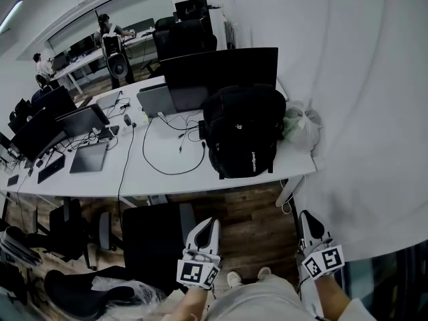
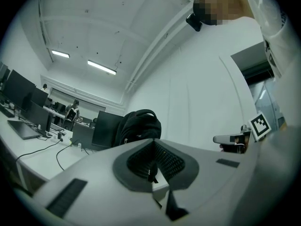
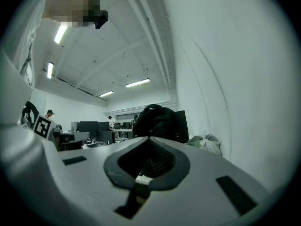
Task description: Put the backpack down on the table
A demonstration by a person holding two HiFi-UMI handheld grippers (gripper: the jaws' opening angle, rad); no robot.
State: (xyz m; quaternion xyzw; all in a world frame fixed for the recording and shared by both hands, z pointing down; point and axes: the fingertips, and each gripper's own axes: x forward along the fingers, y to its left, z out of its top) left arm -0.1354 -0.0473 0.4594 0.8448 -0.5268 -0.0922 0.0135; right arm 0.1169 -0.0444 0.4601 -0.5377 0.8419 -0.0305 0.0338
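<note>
Head view, looking down: black backpack standing upright on the white counter, near its right end. Right in front of a dark monitor, just beside a pale plastic bag. Black cable looping on the counter to the left of the backpack. Left gripper and right gripper low down, well apart from the backpack, touching nothing. Both pairs of jaws pressed together, nothing between them. Backpack straight ahead in both gripper views.
</note>
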